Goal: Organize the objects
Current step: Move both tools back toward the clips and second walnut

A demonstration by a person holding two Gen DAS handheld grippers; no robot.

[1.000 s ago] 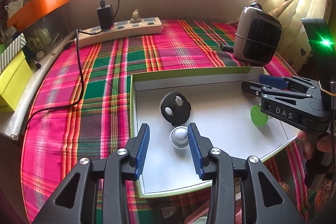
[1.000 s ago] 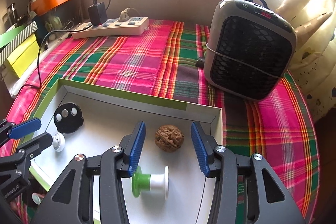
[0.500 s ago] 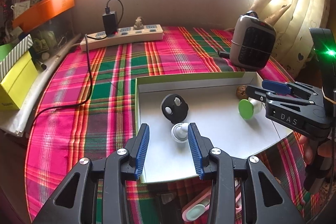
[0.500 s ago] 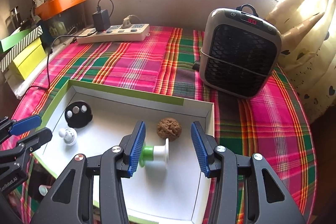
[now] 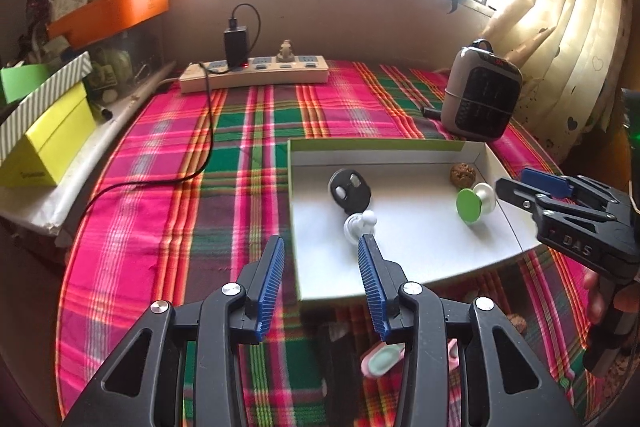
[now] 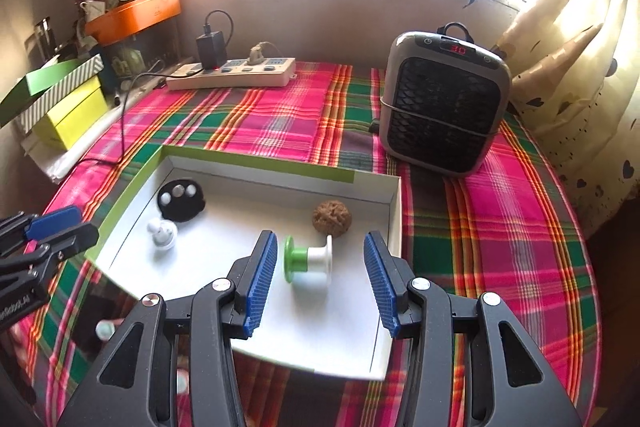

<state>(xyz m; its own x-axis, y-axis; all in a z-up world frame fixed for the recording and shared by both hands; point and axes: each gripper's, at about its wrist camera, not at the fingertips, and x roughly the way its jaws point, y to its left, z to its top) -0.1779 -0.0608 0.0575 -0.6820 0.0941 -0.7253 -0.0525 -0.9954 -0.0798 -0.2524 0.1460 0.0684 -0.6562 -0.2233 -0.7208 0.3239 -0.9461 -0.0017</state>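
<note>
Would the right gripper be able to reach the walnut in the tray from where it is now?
Probably yes. The right gripper is open and empty, and the walnut lies just ahead near the tray's far corner. The green-and-white spool lies between the fingers, so it may get nudged.

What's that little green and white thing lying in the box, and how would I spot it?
Find the shallow white cardboard box with green rim on the plaid tablecloth. Near its right wall, just in front of the brown wrinkled walnut, lies a small plastic spool on its side. It alone has one bright green disc end and one white end.
</note>
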